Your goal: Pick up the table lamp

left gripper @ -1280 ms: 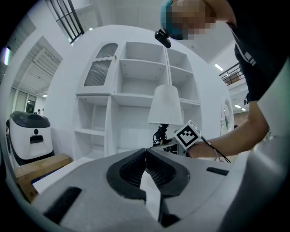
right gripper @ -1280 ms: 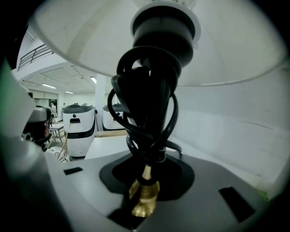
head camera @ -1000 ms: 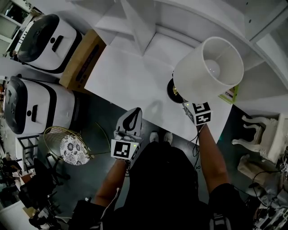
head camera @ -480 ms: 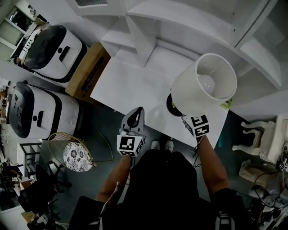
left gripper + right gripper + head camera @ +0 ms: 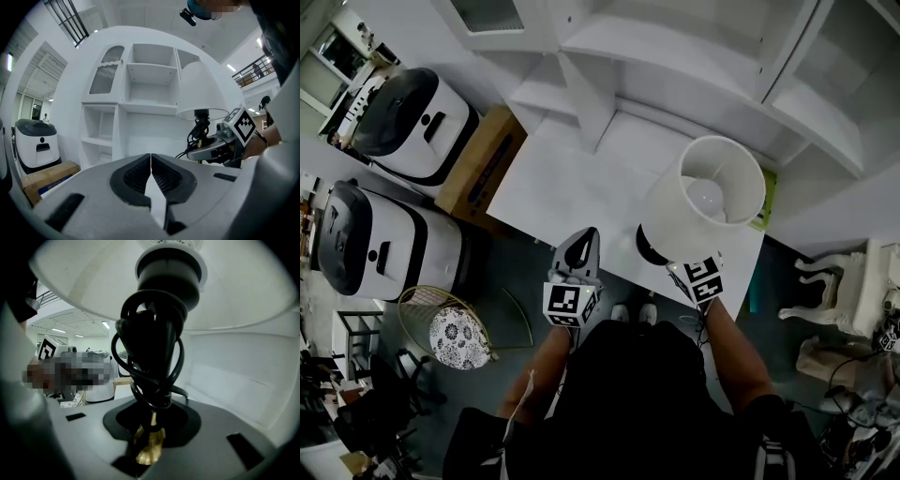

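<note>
We cannot see whether the black round base (image 5: 648, 246) of the table lamp (image 5: 703, 202) touches the white worktop (image 5: 572, 169). From the head view the shade covers the stem and most of the base, and in the left gripper view the right gripper (image 5: 151, 426) stands in front of the lamp's lower part. A green thing (image 5: 766, 195) at the right edge of the worktop is mostly hidden behind the shade, and we cannot tell what it is.

The lamp is over the near right corner of the worktop, close to the front edge, and it leans a little, so we look into the open top of the shade. The shade (image 5: 243, 291) is a white drum with a smooth, matte surface, and a round white bulb (image 5: 705, 195) shows inside it. Below it we see a black socket (image 5: 171, 268) with a white ring. A glossy black cord (image 5: 150, 357) is wound in loose loops around the stem. The stem (image 5: 149, 444) is thin, with a golden metal shine.

The right gripper is pinching this golden stem just below the cord loops; its jaws are grey with dark ribbed pads. The left gripper (image 5: 151, 173) is beside the lamp at the front edge, its jaws pressed together with nothing between them.
</note>
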A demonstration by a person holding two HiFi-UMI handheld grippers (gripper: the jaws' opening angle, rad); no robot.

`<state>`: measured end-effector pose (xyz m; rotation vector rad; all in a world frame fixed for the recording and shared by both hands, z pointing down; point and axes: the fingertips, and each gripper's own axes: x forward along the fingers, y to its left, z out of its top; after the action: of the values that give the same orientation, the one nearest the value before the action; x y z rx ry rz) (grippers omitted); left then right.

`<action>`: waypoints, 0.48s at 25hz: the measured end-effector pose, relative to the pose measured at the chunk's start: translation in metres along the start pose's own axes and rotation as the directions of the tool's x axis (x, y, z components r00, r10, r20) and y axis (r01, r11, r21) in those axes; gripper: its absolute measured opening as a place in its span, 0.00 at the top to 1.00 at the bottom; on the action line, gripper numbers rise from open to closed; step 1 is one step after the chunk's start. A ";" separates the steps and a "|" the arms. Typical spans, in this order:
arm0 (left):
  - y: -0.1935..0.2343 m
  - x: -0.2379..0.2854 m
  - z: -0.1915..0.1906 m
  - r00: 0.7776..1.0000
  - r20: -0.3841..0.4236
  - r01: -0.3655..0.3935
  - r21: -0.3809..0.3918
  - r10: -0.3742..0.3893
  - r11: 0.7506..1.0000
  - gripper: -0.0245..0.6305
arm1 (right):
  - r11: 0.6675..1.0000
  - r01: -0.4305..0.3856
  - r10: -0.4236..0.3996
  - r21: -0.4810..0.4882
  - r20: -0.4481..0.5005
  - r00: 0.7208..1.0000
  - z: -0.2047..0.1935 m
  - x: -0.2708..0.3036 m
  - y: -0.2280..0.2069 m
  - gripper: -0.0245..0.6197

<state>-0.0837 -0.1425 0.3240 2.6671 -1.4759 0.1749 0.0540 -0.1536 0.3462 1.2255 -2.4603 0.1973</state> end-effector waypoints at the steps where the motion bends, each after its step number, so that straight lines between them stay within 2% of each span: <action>1: -0.001 -0.002 0.000 1.000 -0.001 0.001 0.002 -0.001 1.000 0.93 | 1.000 -0.002 0.002 -0.001 -0.003 1.000 0.001 -0.002 0.003 0.81; 12: 0.011 -0.023 -0.014 0.999 -0.032 -0.019 0.004 0.019 1.000 0.93 | 1.000 -0.008 0.008 0.024 -0.011 1.000 -0.011 -0.010 0.027 0.81</action>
<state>-0.1053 -0.1274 0.3350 2.6412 -1.4932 0.2211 0.0413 -0.1269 0.3534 1.2212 -2.4606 0.2361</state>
